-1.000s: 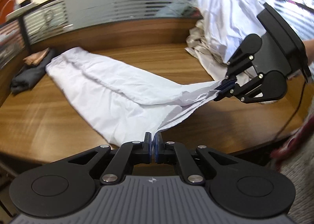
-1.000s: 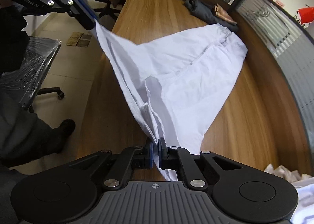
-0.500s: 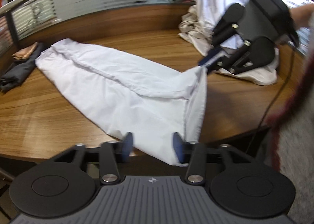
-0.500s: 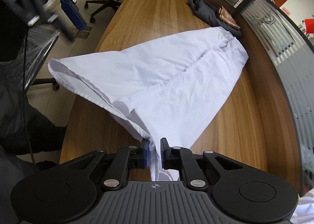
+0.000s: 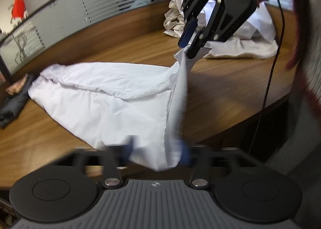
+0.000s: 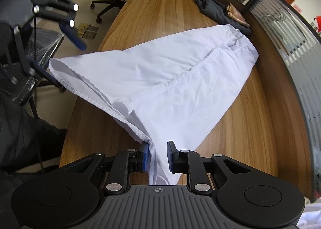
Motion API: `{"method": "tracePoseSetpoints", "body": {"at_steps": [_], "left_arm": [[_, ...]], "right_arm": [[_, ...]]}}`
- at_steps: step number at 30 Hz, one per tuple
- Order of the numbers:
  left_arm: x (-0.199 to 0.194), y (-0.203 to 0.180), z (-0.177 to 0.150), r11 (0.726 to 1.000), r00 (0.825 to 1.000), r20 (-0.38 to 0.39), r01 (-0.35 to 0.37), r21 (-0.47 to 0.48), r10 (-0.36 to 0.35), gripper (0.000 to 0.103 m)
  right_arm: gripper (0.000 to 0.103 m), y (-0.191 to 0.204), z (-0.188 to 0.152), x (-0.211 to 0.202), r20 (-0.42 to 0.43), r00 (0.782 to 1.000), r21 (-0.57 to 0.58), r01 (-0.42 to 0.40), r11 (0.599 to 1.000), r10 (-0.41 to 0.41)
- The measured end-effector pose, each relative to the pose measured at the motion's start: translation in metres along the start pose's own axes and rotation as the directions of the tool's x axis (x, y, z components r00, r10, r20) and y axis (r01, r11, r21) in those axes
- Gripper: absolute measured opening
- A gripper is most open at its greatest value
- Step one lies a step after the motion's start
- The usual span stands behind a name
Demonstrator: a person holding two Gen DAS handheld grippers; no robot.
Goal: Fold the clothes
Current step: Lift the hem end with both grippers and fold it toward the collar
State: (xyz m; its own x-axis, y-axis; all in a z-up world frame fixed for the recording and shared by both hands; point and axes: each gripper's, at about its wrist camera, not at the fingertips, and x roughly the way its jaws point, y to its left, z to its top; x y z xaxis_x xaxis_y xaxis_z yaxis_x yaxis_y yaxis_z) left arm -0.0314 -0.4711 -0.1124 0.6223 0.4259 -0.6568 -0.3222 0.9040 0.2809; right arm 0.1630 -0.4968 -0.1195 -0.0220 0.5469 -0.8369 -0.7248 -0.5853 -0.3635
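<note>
Apparently unlabelled, white garment (image 6: 170, 80) lies between both hand-held grippers' parted fingers, left (image 5: 156, 149), right (image 6: 158, 155).

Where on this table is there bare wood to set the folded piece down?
Bare wood lies between the white garment and the glass partition, and past the dark clothes toward the office chair. The pile of clothes crowds the right gripper's side.

Left gripper (image 5: 155, 151) fingers: motion-blurred, contact with white garment (image 5: 112, 106) unclear.
Garment hem (image 6: 160, 176): hidden behind right gripper (image 6: 158, 156) body.
Clothes pile (image 5: 246, 34): cut by frame edge.
</note>
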Motion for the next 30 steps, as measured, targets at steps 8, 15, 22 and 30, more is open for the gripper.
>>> {"method": "tracePoseSetpoints", "body": {"at_steps": [8, 15, 22, 30], "left_arm": [[-0.007, 0.021, 0.016, 0.995, 0.996, 0.070, -0.040, -0.092, 0.046, 0.003], [-0.016, 0.029, 0.026, 0.992, 0.996, 0.049, -0.066, -0.107, 0.072, 0.003], [-0.029, 0.038, 0.022, 0.988, 0.995, 0.002, -0.099, -0.120, 0.100, 0.003], [-0.056, 0.067, 0.005, 0.972, 0.992, -0.042, -0.128, -0.197, 0.122, 0.003]], "right_arm": [[0.068, 0.007, -0.030, -0.010, 0.069, 0.997, 0.030, -0.044, 0.999, 0.042], [0.067, 0.027, -0.055, 0.009, 0.095, 0.995, -0.065, 0.044, 0.997, -0.038], [0.013, 0.038, -0.045, 0.016, 0.188, 0.976, -0.213, 0.146, 0.966, -0.107], [0.008, 0.036, -0.011, -0.008, 0.214, 0.974, -0.073, -0.060, 0.996, 0.074]]}}
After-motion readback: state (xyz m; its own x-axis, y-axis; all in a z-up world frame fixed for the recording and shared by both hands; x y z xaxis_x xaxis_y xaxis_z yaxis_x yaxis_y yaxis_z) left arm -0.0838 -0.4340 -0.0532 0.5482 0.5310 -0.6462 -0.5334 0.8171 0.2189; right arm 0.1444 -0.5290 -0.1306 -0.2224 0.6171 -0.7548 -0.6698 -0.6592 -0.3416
